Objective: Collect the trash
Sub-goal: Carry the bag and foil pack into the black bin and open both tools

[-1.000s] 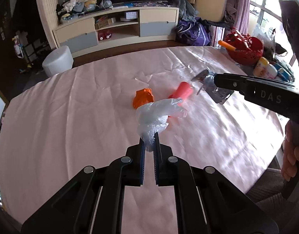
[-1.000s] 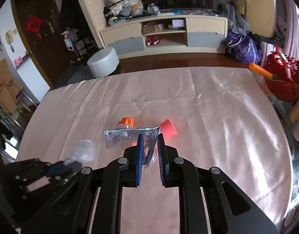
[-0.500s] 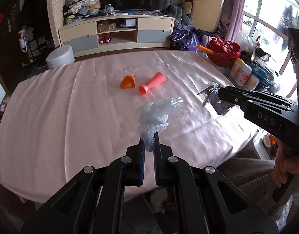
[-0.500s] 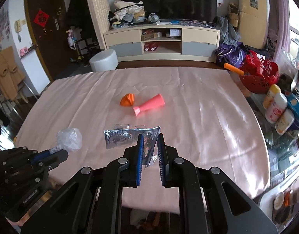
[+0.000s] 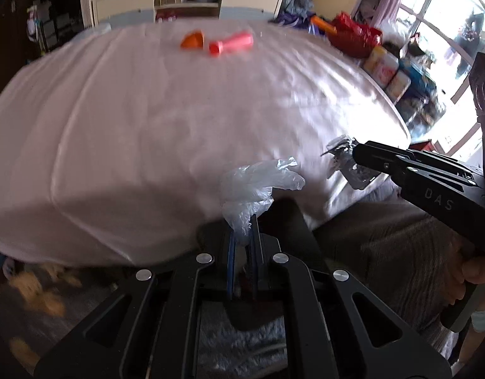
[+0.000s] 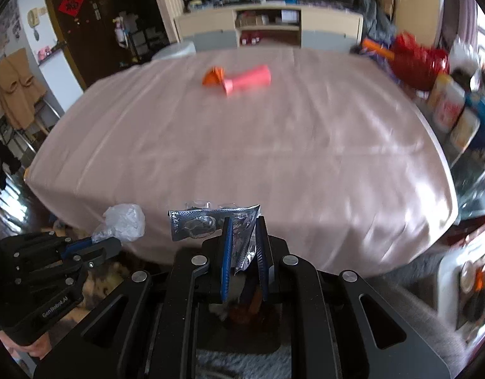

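Two tools, each clamped on a piece of trash, held just off the near edge of the counter

Left tool (image 5: 242, 237) pinches a crumpled clear plastic glove (image 5: 255, 186); right tool (image 6: 244, 237) grips a silver blister pack (image 6: 207, 222) by one end — both pieces hang in the air beside the counter (image 6: 242, 145) edge, clear of its pink cloth. Far across the counter lie an orange scrap (image 6: 213, 76) and a pink cup (image 6: 248, 80) on its side, touching or nearly so — blur hides which
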